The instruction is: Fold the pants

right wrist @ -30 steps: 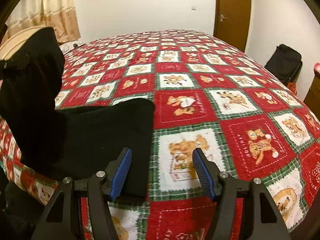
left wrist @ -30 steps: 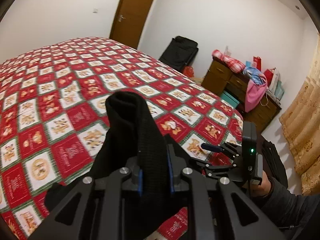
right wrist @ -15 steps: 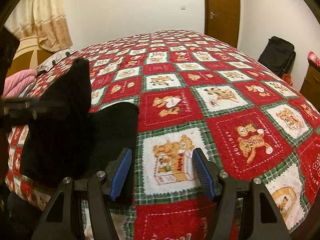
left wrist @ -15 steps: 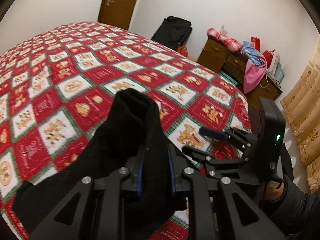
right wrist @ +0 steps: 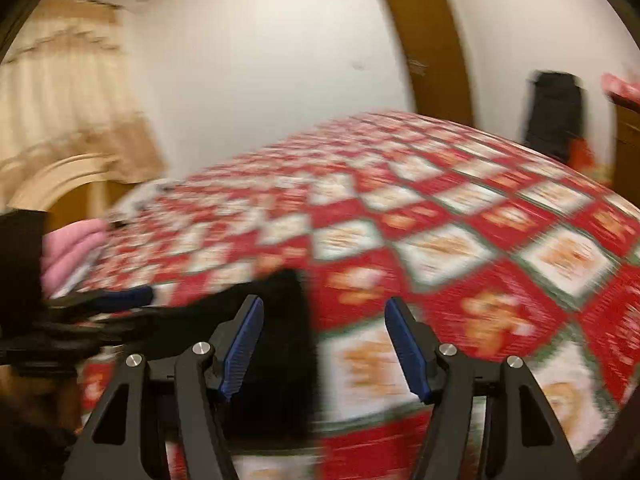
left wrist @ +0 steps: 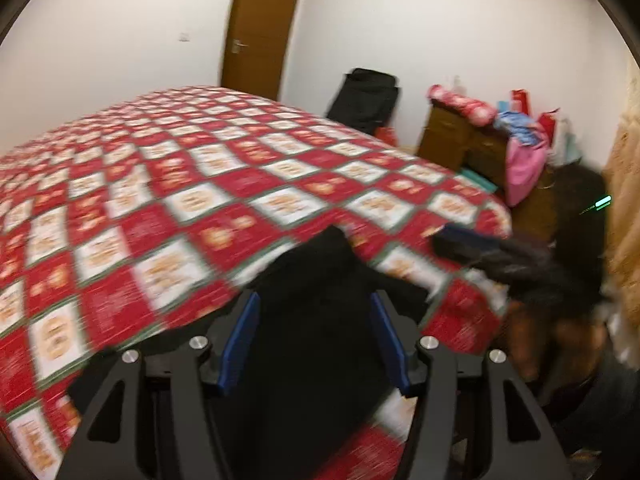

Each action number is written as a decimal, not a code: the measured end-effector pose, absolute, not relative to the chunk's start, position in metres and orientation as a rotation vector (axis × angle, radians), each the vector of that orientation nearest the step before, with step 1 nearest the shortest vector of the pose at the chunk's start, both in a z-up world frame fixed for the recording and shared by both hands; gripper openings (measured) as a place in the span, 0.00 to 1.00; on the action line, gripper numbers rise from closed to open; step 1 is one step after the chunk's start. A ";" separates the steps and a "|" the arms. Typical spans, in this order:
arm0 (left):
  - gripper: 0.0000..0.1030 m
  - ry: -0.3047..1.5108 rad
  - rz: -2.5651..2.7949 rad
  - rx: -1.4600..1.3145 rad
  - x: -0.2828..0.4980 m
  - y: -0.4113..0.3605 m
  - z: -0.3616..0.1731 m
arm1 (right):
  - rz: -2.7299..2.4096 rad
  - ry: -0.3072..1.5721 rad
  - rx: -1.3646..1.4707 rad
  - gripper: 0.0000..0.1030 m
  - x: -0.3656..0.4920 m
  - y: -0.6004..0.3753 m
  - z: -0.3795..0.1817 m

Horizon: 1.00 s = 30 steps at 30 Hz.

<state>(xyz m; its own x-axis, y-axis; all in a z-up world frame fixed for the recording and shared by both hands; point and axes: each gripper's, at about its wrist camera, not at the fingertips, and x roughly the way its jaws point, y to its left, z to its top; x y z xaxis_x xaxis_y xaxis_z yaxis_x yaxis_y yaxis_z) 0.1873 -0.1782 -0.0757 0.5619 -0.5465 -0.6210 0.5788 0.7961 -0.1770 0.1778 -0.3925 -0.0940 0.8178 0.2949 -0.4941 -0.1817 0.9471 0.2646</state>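
Since the black pants [left wrist: 316, 320] are a thick, soft knit, they will likely sag and bunch wherever they hang free, and they look light enough to lift by one pinch. They lie in a folded bundle on the near edge of the bed [left wrist: 200, 200], over its red and white checked quilt. On the left, the left hand-held gripper [left wrist: 314, 344] has its blue pads either side of the cloth, and its jaws are opening, so the pads no longer seem to press it. To the right, the right hand-held gripper [right wrist: 324, 346] stands wide with nothing between its fingers; the pants' edge lies just left of its span and bare quilt lies beneath. A good hold would probably be at a doubled edge or corner, where the layers give the pads bulk. A single layer may slip out.
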 end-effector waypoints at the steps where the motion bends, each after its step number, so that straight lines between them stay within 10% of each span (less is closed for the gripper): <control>1: 0.59 0.707 -0.614 0.069 0.185 -0.165 -0.082 | 0.298 0.553 0.200 0.63 0.175 -0.383 -0.092; 30: 0.72 0.782 -0.327 -0.052 0.177 -0.061 -0.168 | 0.238 0.802 0.358 0.52 0.201 -0.398 -0.147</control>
<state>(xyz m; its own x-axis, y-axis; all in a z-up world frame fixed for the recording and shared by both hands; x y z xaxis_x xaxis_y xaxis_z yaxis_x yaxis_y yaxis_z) 0.1768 -0.0608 -0.1679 0.6618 -0.3083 -0.6833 0.2701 0.9484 -0.1663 0.2006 -0.3983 -0.1473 0.6738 0.3404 -0.6558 -0.0730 0.9139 0.3994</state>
